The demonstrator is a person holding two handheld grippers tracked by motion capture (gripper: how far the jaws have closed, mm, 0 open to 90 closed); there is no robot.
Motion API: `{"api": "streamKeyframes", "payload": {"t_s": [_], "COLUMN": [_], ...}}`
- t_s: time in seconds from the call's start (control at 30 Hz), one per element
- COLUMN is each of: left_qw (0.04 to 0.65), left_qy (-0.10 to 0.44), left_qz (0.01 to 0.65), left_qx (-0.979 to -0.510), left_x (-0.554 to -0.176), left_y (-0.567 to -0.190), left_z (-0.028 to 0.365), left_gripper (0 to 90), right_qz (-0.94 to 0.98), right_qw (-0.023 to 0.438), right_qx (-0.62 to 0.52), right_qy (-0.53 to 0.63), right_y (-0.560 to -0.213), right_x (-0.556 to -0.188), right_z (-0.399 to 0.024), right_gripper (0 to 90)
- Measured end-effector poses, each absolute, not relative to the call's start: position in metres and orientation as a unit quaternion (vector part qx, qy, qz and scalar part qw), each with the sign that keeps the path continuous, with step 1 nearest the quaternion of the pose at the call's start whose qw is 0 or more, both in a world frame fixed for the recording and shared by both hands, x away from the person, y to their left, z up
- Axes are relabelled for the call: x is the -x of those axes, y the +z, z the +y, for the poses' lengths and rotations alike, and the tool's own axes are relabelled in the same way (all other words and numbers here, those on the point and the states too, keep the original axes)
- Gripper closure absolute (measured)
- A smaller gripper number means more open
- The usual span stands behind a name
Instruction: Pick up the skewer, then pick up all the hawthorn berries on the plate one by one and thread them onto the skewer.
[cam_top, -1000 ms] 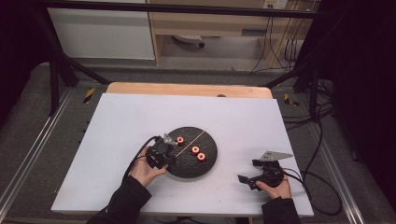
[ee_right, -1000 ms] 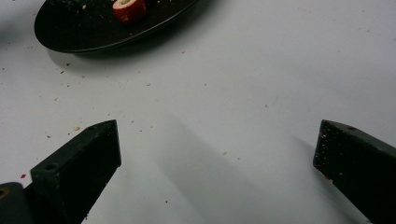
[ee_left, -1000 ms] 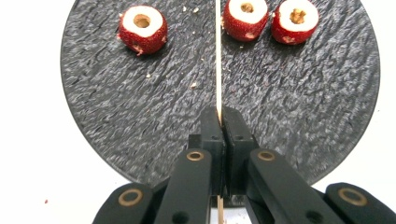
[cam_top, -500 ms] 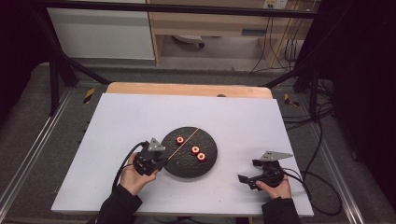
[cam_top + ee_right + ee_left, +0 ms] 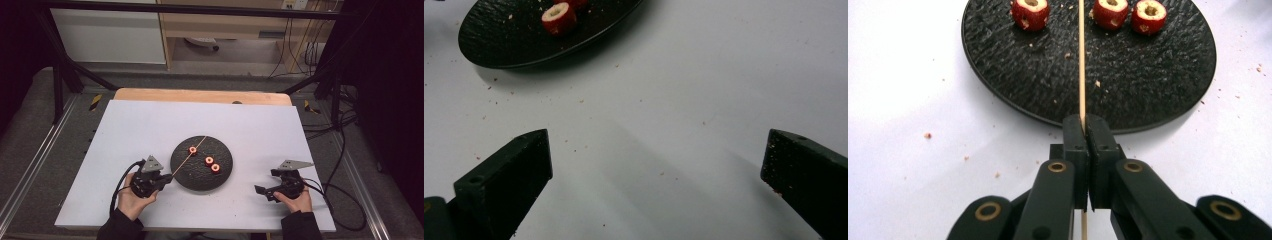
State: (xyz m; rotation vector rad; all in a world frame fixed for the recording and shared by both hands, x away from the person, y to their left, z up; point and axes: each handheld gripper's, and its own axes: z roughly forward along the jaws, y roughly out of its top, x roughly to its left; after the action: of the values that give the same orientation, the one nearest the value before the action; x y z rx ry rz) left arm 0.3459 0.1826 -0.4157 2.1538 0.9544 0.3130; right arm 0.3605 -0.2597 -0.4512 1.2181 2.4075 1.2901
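Beside the plate (image 5: 201, 163), left tongs (image 5: 165, 181) clamp a skewer (image 5: 1081, 60)
Right tongs (image 5: 263, 191) rest apart on the desk (image 5: 140, 125)

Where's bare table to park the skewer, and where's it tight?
Free: the white table left of and behind the black plate, and the strip between the plate and the right tongs. Tight: on the plate, where three red fruit pieces flank the skewer clamped in the left tongs.

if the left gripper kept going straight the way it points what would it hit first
Probably the rim of the black plate. The left gripper, shut on the skewer, points straight at it; the skewer runs between the red fruit pieces.
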Motion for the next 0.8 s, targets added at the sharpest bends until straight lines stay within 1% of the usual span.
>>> {"api": "streamKeyframes", "payload": {"t_s": [0.3,0.8], "left_qw": [0.387,0.401], "left_qy": [0.125,0.135], "left_qz": [0.381,0.385], "left_qx": [-0.831,-0.82], "left_x": [-0.339,-0.329], "left_y": [-0.422,-0.425], "left_z": [0.196,0.21], "left_gripper": [88.4,88.4], "right_qz": [0.802,0.809], "right_qw": [0.079,0.087], "right_qx": [-0.401,-0.392], "right_qy": [0.435,0.43], "right_y": [-0.439,-0.415], "right_x": [-0.364,-0.376], "right_z": [-0.251,-0.213], "right_gripper": [0.6,0.5]}}
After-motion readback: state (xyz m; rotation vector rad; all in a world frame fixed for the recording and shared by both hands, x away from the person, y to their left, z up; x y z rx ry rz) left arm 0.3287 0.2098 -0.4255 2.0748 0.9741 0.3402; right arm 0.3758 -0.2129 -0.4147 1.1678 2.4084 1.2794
